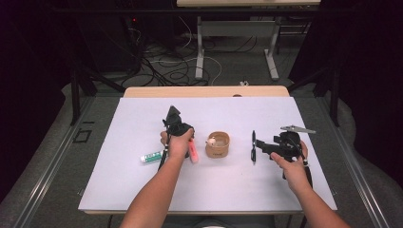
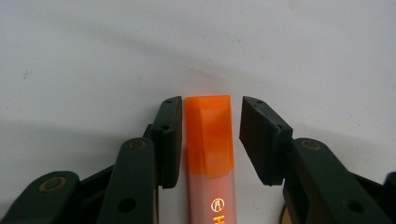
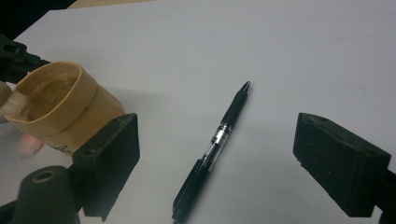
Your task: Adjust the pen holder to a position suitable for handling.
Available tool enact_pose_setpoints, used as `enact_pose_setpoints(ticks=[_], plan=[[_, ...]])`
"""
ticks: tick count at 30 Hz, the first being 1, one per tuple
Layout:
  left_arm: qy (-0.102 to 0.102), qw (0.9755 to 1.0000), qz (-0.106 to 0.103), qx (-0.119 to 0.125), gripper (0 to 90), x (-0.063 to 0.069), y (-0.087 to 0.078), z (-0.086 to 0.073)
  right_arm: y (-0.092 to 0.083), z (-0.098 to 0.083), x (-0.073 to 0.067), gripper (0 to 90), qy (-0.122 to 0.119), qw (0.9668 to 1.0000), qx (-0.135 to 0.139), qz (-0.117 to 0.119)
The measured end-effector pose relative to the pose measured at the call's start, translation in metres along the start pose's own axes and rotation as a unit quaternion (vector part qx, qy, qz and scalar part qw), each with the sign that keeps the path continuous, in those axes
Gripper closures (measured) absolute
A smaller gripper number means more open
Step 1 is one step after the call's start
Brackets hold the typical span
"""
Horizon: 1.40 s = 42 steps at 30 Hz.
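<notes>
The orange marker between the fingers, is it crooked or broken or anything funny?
Nothing stands out. The orange marker lies flat on the white table, capped and whole, straight between the left gripper fingers. It sits closer to one finger, with a small gap at the other, so it isn't centred yet.

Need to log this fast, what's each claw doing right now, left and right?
Left claw: jaws around the orange highlighter; left pad touching, right pad a gap away, so not gripping yet.
Right claw: open wide over the black pen, holding nothing.
</notes>
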<state>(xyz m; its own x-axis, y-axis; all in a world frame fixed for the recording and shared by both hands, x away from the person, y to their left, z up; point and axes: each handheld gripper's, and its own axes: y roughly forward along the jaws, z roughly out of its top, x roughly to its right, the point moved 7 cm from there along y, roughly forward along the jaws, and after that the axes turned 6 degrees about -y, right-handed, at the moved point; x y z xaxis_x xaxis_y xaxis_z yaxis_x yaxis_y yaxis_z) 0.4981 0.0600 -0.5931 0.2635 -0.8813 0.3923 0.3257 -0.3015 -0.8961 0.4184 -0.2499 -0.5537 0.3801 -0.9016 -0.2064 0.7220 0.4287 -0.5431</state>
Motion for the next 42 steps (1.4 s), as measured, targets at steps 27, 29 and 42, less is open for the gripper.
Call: enact_pose_setpoints(ticks=[27,29,42], plan=[[-0.013,0.9996,0.024,-0.002,66.4,0.003,0.002,0.002,0.001,-0.001,0.002,14.7,0.001,1.0000,-0.004,0.008],[-0.018,0.9991,0.037,-0.002,66.4,0.005,0.002,0.002,0.002,-0.001,0.002,14.7,0.003,1.0000,-0.004,0.005],[0.015,0.9957,0.089,0.020,65.7,0.013,0.005,-0.002,0.003,-0.001,0.001,14.7,0.006,0.9999,-0.005,0.010]])
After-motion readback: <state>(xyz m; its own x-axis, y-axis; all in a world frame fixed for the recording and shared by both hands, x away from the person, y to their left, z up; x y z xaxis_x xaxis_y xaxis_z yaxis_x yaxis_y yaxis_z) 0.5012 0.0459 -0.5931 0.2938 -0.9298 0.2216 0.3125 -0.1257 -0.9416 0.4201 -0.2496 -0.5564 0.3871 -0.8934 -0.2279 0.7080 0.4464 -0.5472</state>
